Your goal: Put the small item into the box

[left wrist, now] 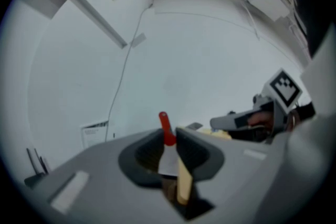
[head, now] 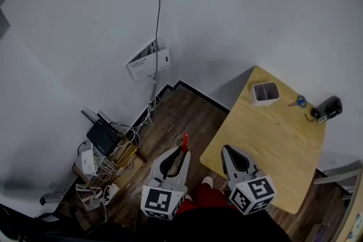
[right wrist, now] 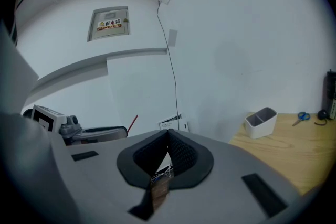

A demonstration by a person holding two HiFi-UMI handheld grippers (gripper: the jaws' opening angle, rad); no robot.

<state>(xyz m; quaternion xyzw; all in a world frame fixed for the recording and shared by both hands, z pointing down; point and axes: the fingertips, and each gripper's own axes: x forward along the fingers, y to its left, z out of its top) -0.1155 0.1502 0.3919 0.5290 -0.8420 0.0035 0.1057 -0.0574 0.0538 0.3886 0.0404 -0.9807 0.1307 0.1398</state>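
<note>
My left gripper hangs over the floor to the left of the wooden table. It is shut on a small red-handled item, whose red end sticks out past the jaw tips. In the left gripper view that red-handled item sits pinched between the jaws of the left gripper. The white two-compartment box stands at the table's far corner, well away from both grippers. My right gripper hovers at the table's near left edge with its jaws together and nothing in them. The right gripper view shows the right gripper and the box.
Blue scissors and a black device lie right of the box near the table's far edge. On the floor at left sit a black router and tangled cables. A white panel leans at the wall's foot.
</note>
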